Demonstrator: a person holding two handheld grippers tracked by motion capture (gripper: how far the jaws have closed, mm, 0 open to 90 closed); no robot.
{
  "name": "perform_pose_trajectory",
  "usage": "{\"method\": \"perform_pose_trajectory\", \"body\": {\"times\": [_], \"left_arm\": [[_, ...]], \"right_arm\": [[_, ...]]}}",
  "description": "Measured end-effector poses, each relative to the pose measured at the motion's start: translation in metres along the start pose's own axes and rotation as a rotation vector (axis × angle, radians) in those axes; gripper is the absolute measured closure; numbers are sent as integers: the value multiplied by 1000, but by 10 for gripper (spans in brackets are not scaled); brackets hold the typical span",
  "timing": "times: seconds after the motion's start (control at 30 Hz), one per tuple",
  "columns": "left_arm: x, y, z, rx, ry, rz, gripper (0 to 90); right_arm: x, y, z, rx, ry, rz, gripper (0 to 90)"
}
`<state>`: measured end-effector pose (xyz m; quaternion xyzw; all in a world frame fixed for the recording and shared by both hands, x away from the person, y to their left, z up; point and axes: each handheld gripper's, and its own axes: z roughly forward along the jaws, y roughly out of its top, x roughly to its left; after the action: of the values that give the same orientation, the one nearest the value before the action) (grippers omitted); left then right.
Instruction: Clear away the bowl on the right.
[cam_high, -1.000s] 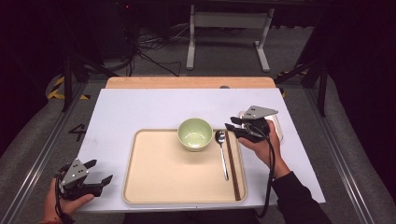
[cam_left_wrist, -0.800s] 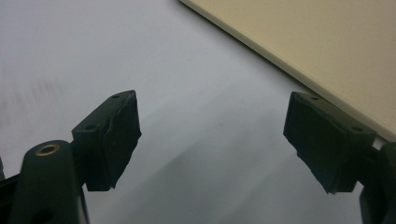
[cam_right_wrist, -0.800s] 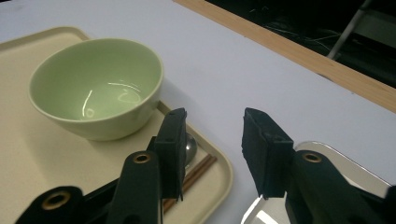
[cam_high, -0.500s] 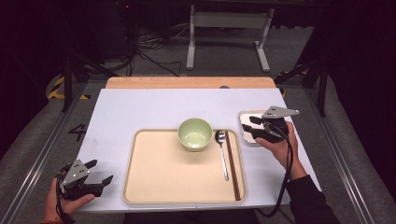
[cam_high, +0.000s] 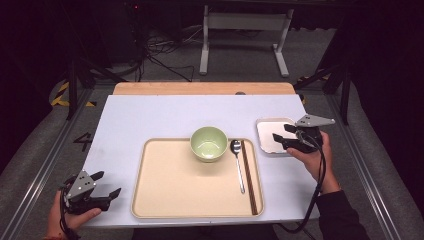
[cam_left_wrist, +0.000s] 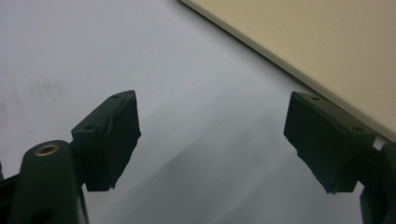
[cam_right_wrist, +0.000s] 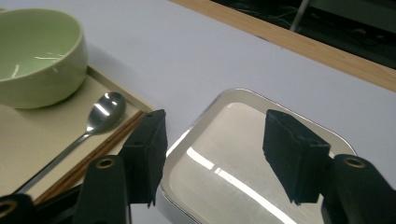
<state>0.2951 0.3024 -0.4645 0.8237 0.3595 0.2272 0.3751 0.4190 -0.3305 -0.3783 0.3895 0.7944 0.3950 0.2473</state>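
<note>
One second on, the right gripper (cam_high: 286, 141) has swung from the spoon (cam_high: 238, 165) to the small metal tray (cam_high: 272, 135), jaws wide and empty, probably its next pickup; the left gripper (cam_high: 106, 185) rests agape.

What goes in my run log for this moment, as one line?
left gripper: open, off tray | right gripper: open over metal dish | on tray: bowl, spoon, chopsticks

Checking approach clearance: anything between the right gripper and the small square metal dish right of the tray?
Nothing visible. The right gripper hangs open right over the small square metal dish, jaws straddling its near part. The dish is empty. The steel spoon and dark chopsticks lie on the beige tray, off to the side.
</note>
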Motion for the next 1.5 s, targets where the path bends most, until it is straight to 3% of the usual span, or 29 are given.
{"method": "perform_pose_trajectory", "body": {"times": [0.3,0.47,0.6,0.87,1.1,1.27,1.33,1.5], "left_arm": [[0,0,0,2,-2,5,194],[0,0,0,-1,-1,2,194],[0,0,0,2,-1,3,194],[1,1,2,3,-7,-1,194],[3,0,2,7,-4,-4,195],[4,-2,1,5,-7,-8,194],[4,-3,1,6,-7,-8,195],[4,-3,-1,0,-3,-10,195]], "right_arm": [[-31,-19,1,67,-94,111,226],[-47,-30,4,97,-99,185,220],[-64,-43,8,99,-48,286,336],[-86,-66,16,118,-1,444,562],[-90,-71,26,168,10,470,673],[-93,-71,30,172,-11,489,797],[-96,-73,30,157,-3,526,823],[-94,-70,33,153,-9,510,883]]}}
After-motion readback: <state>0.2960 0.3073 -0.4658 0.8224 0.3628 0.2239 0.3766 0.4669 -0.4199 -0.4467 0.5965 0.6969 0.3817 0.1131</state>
